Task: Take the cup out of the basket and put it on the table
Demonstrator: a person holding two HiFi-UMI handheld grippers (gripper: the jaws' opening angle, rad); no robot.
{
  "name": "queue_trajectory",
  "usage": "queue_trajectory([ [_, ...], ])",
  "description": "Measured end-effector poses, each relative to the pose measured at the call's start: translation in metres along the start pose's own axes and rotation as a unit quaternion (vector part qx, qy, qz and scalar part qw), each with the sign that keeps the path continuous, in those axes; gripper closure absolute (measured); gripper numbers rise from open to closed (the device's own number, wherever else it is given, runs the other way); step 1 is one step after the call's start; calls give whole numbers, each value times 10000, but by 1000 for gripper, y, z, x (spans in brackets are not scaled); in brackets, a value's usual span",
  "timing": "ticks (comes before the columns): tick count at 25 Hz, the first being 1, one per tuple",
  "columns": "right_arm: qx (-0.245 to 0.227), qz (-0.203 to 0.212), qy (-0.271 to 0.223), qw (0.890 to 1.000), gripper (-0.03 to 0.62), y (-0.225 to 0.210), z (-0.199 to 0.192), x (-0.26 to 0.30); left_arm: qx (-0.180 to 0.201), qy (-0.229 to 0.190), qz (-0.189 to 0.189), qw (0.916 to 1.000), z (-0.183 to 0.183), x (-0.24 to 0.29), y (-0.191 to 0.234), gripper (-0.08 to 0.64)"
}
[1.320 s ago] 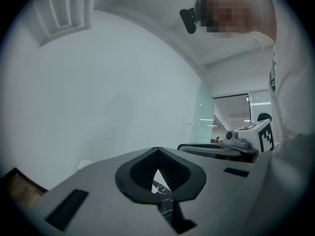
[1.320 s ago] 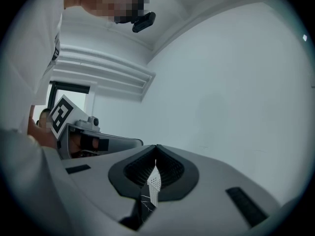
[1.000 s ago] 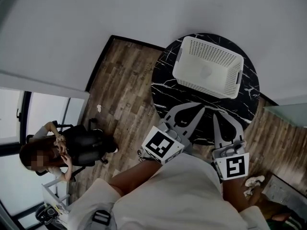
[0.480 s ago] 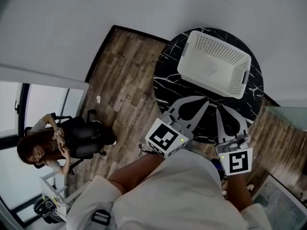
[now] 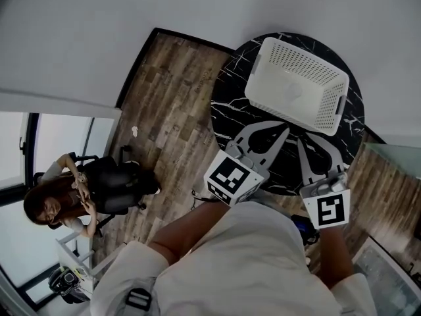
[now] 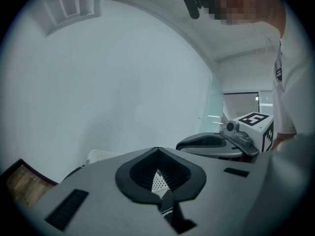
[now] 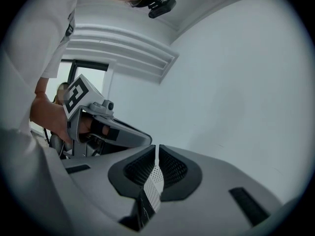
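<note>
A white perforated basket stands on the far half of a round black marble table. A pale rounded shape lies inside the basket; I cannot make it out as a cup for certain. My left gripper hovers over the table's near part, just short of the basket, jaws together and holding nothing. My right gripper is beside it on the right, also shut and holding nothing. In the left gripper view the left gripper points at the white wall, with the right gripper alongside. The right gripper view shows the right gripper and the left gripper.
The table sits against a white wall, on a wood floor. A person sits in a dark chair to the left, away from the table. A glass panel stands at the right.
Both grippers have edged a little forward toward the basket and stayed shut. The head view has shifted slightly; the basket itself has not moved on the table.
</note>
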State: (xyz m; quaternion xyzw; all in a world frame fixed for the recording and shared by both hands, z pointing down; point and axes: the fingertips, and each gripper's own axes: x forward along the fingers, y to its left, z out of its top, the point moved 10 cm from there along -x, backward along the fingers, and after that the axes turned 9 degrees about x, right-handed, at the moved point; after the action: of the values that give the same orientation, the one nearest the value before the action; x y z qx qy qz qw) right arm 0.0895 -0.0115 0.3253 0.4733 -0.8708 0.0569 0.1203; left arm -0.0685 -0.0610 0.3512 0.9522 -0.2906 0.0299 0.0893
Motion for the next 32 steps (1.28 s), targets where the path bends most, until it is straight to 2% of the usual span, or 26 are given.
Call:
queue_trajectory([
  [7, -339, 145, 178, 9992, 584, -17, -11, 15, -26, 254, 13, 9997, -11, 17, 11, 561],
  [11, -776, 289, 438, 9956, 584, -27, -17, 24, 17, 334, -2, 9994, -15, 28, 18, 561],
  [18, -1166, 402, 821, 9890, 584, -40, -29, 40, -118, 562, -58, 9983, -29, 44, 29, 561],
  [32, -1580, 492, 1405, 9762, 583, -64, -48, 70, -146, 897, -6, 9959, -50, 69, 47, 561],
])
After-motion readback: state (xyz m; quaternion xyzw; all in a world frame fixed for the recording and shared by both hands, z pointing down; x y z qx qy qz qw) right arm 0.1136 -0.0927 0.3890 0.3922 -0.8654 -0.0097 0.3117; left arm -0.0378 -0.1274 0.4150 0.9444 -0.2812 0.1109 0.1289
